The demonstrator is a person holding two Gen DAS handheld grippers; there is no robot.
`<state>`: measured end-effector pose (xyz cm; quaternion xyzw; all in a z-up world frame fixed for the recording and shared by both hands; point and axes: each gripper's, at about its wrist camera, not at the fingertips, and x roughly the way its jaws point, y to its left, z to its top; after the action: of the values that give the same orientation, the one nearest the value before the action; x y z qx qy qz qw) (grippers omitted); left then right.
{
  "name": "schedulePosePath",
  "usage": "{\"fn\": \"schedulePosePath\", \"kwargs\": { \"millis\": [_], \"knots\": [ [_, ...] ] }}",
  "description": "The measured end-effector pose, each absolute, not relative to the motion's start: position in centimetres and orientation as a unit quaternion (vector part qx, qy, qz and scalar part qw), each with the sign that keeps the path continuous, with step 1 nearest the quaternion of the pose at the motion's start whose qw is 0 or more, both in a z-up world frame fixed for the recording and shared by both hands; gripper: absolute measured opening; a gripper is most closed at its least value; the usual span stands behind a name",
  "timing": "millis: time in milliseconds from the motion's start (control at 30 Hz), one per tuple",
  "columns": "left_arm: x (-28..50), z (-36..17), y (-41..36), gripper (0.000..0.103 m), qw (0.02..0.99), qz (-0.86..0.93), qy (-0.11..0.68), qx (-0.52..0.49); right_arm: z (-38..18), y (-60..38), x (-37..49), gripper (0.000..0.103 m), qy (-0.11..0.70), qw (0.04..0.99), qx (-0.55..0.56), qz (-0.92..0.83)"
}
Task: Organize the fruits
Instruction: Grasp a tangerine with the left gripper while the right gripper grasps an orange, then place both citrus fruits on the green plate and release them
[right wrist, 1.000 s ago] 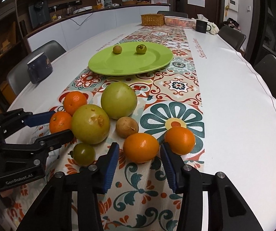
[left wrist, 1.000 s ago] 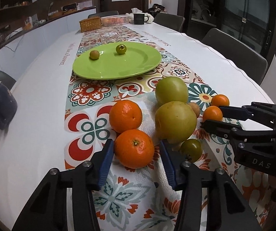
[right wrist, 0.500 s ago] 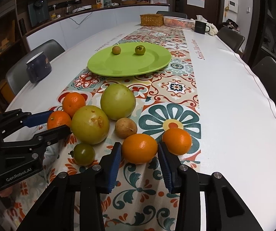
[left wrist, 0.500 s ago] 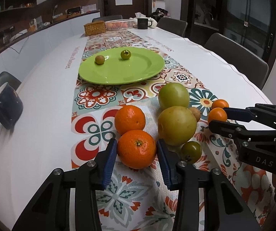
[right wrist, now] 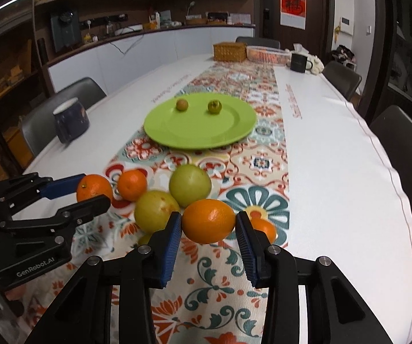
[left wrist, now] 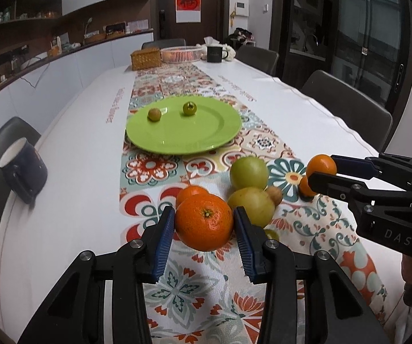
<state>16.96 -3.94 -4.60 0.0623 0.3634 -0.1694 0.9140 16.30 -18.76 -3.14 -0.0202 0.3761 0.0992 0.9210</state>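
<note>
Left wrist view: a round, dimpled mandarin is clamped between the ribbed blue pads of the left gripper. A smooth oval orange is gripped likewise by the right gripper, above the patterned cloth

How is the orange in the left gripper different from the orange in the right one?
The left orange is round with a green stem dimple facing its camera; the right orange is wider, more oval, and shows no stem. The left orange's skin is a deeper, redder orange; the right orange is paler and yellower. Both are pinched between blue pads, one in the left hand-held gripper, one in the right hand-held gripper.
</note>
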Motion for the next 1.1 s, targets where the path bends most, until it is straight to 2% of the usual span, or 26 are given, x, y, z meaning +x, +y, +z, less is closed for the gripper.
{"fn": "schedulePosePath", "kwargs": {
  "millis": [567, 833, 1100],
  "knots": [
    [18.4, 0.7, -4.6, 0.041, 0.938, -0.140, 0.310, 0.065, 2.6, -18.8, 17.3, 0.040, 0.284, 0.950, -0.035, 0.127],
    [22.1, 2.4, -4.9, 0.041, 0.944, -0.127, 0.298, 0.068, 4.1, -19.2, 21.2, 0.040, 0.274, 0.951, -0.032, 0.138],
    [27.7, 2.6, -4.8, 0.041, 0.938, -0.125, 0.317, 0.057, 4.2, -19.3, 27.9, 0.040, 0.305, 0.941, -0.012, 0.145]
  ]
}}
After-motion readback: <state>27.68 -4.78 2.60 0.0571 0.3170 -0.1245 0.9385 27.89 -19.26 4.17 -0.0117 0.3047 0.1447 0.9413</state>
